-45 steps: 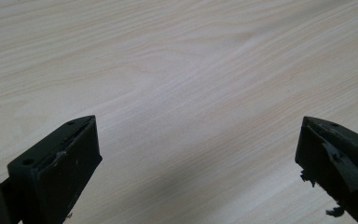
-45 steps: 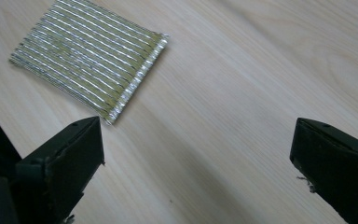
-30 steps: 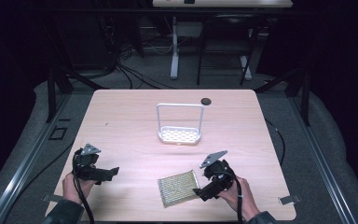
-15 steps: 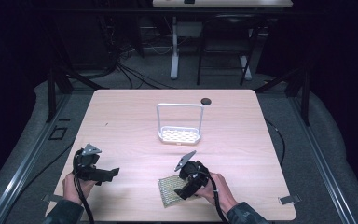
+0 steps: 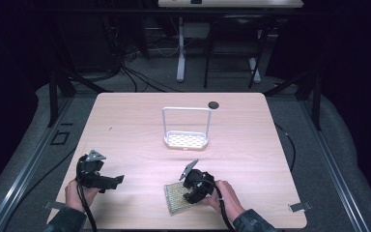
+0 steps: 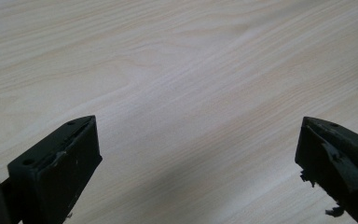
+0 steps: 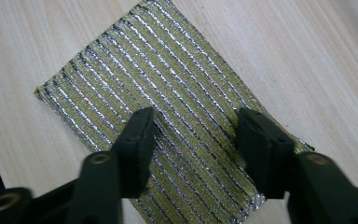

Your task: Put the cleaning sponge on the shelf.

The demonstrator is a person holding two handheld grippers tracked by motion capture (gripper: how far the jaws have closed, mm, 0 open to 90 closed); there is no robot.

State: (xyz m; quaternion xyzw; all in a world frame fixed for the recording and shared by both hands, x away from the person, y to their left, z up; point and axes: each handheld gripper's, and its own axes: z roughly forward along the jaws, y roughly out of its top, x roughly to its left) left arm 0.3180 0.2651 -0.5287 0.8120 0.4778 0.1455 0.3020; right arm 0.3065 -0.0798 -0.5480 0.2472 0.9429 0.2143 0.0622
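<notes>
A gold and silver striped mesh pad point(image 5: 174, 200) point(image 7: 168, 70) lies flat near the table's front edge. My right gripper point(image 5: 189, 193) point(image 7: 196, 126) points down onto its right part. Both fingertips point(image 7: 140, 126) rest on the weave, with a strip of pad between them. Its jaws have just been closing and still stand apart, and the pad looks flat between them. My left gripper point(image 5: 116, 180) point(image 6: 198, 154) hovers at the front left, wide open over bare wood, with nothing between its jaws.
A white wire rack point(image 5: 186, 140) with a tall handle and perforated base stands mid-table. A small black disc point(image 5: 213, 104) lies near the far edge. The wooden table point(image 5: 251, 145) has bare room on the right and the left.
My right gripper has moved left and down from beside the pad onto it, and its jaws have narrowed. The left gripper has stayed put.
</notes>
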